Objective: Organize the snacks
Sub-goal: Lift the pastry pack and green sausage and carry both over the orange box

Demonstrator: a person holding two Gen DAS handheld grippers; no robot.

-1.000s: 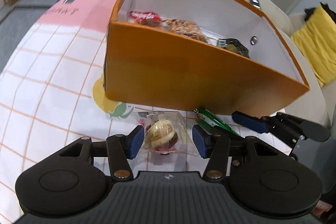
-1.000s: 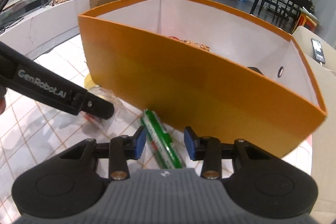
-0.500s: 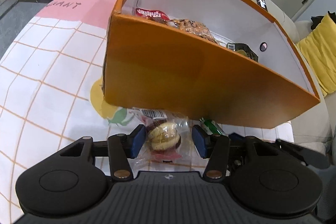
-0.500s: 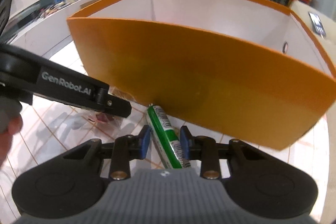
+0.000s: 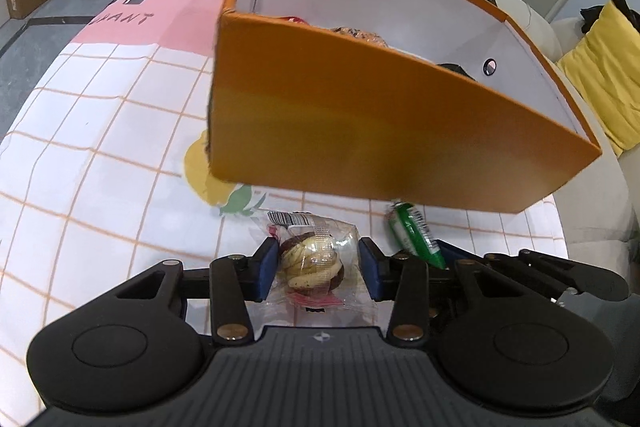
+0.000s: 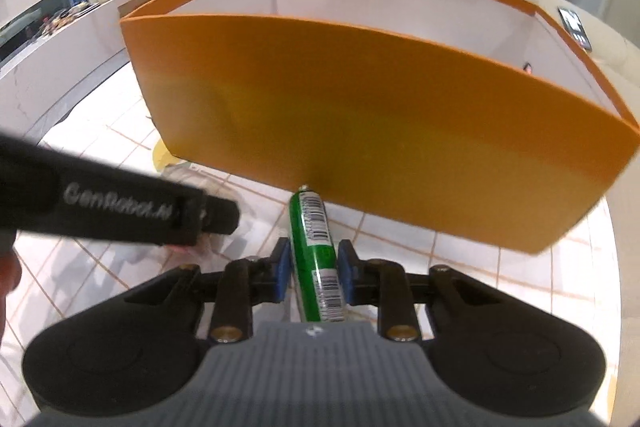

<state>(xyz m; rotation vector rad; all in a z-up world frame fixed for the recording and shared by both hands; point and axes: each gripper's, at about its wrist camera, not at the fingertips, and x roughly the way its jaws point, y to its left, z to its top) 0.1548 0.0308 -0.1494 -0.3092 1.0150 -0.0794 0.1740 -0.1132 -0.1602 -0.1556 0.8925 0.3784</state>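
An orange box (image 5: 384, 131) with white inner walls stands on the checked tablecloth and holds several snack packs. My left gripper (image 5: 318, 267) is shut on a clear-wrapped round chocolate pastry (image 5: 312, 261), just in front of the box. My right gripper (image 6: 314, 273) is shut on a green snack tube (image 6: 316, 259) whose tip points at the orange box (image 6: 380, 131). In the left wrist view the green tube (image 5: 412, 231) and the right gripper sit to the right of the pastry. In the right wrist view the left gripper's arm (image 6: 120, 203) crosses at the left.
The tablecloth (image 5: 100, 131) is white with orange lines and a pink panel at the far end. A sofa with a yellow cushion (image 5: 604, 67) stands right of the table. A phone (image 6: 576, 27) lies on the sofa arm behind the box.
Both grippers have narrowed onto their snacks. The right gripper closed around the green tube, which now points straight ahead, and the box looks closer in both views.
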